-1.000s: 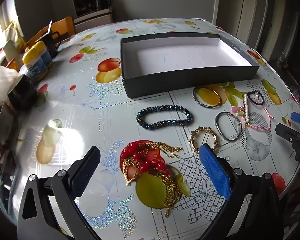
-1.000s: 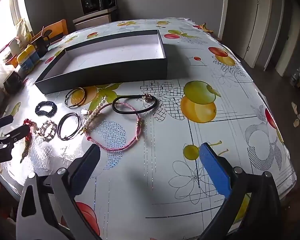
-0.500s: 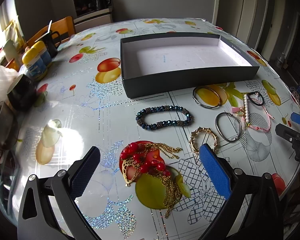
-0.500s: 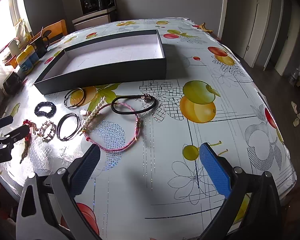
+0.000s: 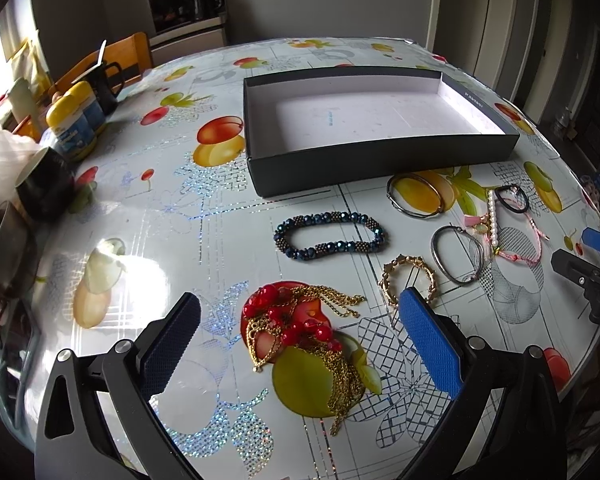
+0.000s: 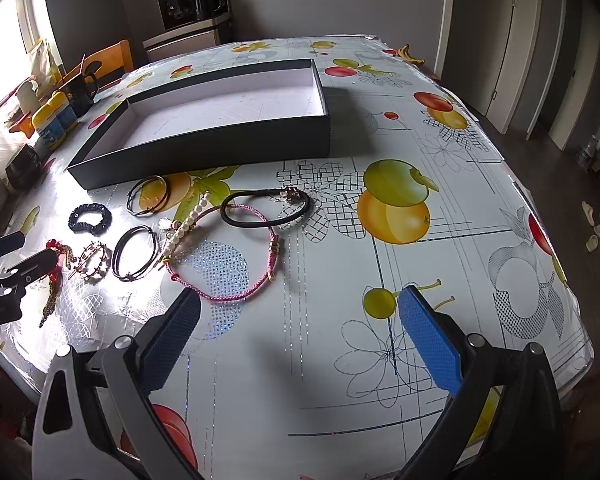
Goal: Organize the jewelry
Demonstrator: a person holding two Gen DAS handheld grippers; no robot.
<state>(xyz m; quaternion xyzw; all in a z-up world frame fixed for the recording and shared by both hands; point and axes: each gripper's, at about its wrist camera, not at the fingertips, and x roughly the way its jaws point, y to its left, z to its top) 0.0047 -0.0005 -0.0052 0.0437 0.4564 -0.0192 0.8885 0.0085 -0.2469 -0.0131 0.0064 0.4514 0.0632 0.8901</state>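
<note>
Nothing has really changed over the last second: every piece lies where it did and neither of your grippers has closed in, so the sorting hasn't begun.

The shallow black cardboard box with the white inside (image 5: 380, 120) sits empty and takes none of the jewelry yet. All pieces lie on the fruit-print glossy tablecloth (image 5: 140, 200), on the near side of the box. Just in front of its front wall: the thin metal double bangle (image 5: 414, 194) and the dark blue beaded bracelet (image 5: 331, 236). Nearer you than those: the gold link bracelet (image 5: 408, 278), the grey wire bangle (image 5: 456, 254), the white pearl strand (image 6: 186, 228), the pink braided cord bracelet (image 6: 236, 254) and the black elastic band with gold charm (image 6: 266, 208). Farthest from the box, the red bead and gold chain necklace (image 5: 300, 328) lies tangled.

Your left gripper (image 5: 300, 344) hangs wide apart above that necklace, holding nothing. Your right gripper (image 6: 300, 336) is equally wide and empty, over bare cloth, just short of the pink cord.

My read: the necklace is the likely first pick; loose chains may trail and snag.
</note>
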